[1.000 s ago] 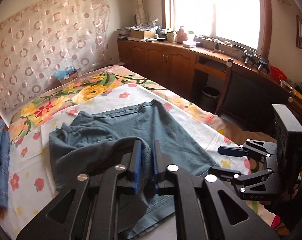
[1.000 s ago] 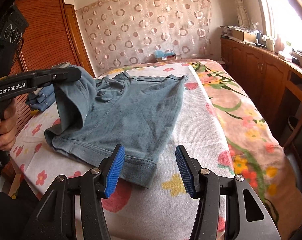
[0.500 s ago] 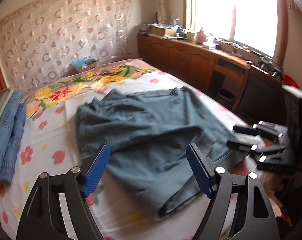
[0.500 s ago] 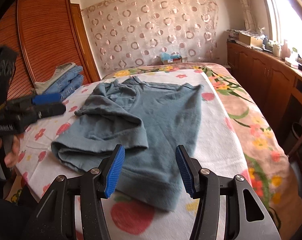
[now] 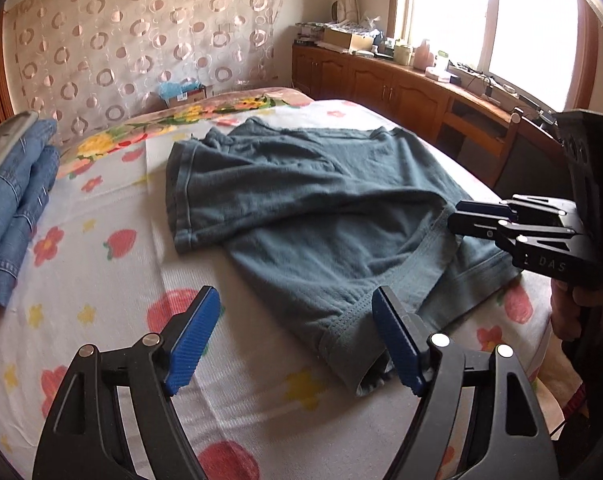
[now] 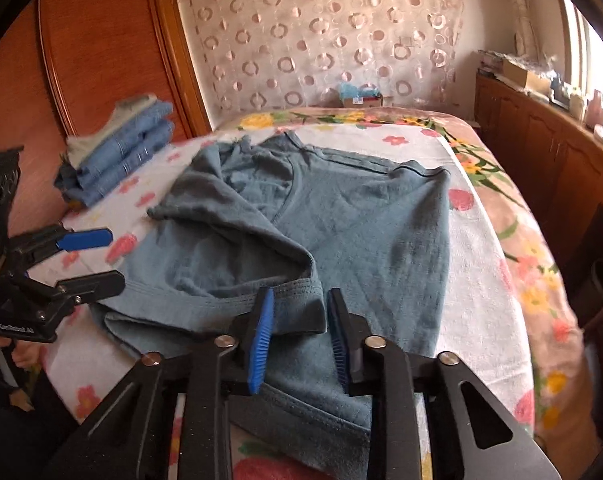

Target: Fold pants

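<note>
Item: pants (image 6: 365,232), teal, rumpled, mid-bed, waistband twd far edge.
R claw (image 6: 299,336): closing round near hem fold; nearer hand.
L claw (image 5: 293,340): released, hem corner just right of it.

Bright window (image 5: 489,20), wooden cabinets (image 5: 381,80), circle-patterned curtain (image 6: 325,40), wooden wardrobe (image 6: 101,52)

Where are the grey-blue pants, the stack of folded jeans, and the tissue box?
pants (image 6: 381,232), right wrist view, flat middle of the fabric.
folded jeans (image 6: 121,156), right wrist view, stack's side.
tissue box (image 5: 185,94), left wrist view, box front.
</note>
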{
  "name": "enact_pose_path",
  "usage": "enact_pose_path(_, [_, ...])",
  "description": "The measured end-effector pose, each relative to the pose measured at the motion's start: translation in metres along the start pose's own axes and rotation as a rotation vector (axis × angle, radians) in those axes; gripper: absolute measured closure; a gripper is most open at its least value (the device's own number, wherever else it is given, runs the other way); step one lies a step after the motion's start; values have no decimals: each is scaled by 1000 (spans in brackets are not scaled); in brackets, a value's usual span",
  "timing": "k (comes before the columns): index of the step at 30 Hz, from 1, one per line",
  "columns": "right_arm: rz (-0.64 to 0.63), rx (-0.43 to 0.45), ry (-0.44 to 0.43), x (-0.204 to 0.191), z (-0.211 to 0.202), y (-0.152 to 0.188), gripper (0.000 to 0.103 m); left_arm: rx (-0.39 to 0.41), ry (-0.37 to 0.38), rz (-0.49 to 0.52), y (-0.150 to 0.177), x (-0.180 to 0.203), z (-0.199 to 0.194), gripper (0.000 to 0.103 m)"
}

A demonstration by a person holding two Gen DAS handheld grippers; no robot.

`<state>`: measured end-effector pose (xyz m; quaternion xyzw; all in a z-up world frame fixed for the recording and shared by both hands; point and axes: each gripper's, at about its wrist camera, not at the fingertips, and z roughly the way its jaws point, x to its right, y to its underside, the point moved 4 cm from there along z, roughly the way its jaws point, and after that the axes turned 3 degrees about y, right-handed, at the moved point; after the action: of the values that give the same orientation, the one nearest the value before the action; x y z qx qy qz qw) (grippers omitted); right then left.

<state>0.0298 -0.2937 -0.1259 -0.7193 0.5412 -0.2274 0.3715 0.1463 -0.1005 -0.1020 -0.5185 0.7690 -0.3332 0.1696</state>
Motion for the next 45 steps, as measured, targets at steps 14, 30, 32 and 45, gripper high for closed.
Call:
enact_pose_path(14, [-8, 73, -66, -11, -28, -12, 97, 16, -10, -37, 6, -8, -5, 24])
enact_pose_path(30, [8, 159, -32, 6, -96, 20, 98, 43, -1, -27, 6, -5, -15, 24])
enact_pose_path(32, [11, 151, -23, 8, -98, 25, 98, 40, 0, -24, 7, -3, -13, 24])
enact_pose_path(45, [57, 72, 26, 22, -87, 43, 98, 28, 3, -3, 7, 2, -9, 24])
